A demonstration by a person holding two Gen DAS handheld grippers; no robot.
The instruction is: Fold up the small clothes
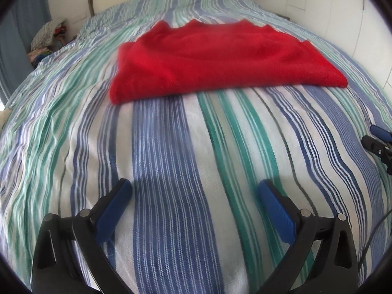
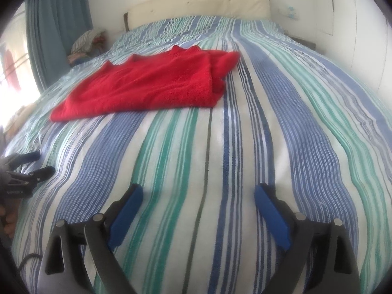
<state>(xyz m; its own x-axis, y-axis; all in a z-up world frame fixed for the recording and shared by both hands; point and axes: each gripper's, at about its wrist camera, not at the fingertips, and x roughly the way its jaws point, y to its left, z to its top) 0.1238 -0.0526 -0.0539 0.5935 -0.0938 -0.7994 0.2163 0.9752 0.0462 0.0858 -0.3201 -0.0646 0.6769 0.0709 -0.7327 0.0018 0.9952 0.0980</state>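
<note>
A red knit garment (image 1: 220,61) lies folded flat on the striped bedspread (image 1: 171,171), farther up the bed than both grippers. In the right wrist view the red garment (image 2: 147,83) sits to the upper left, a loose flap bunched at its right end. My left gripper (image 1: 194,188) hovers over bare bedspread, open, with nothing between its blue pads (image 1: 115,210). My right gripper (image 2: 198,193) is likewise open and holds nothing above the bedspread (image 2: 220,171). Each gripper shows at the edge of the other's view: the right gripper (image 1: 378,142), the left gripper (image 2: 36,164).
A cream headboard (image 2: 196,2) and white wall close the far end of the bed. A pile of clothes (image 2: 85,44) sits at the bed's far left beside a blue curtain (image 2: 56,24). A person's fingers (image 2: 8,223) show at the left edge.
</note>
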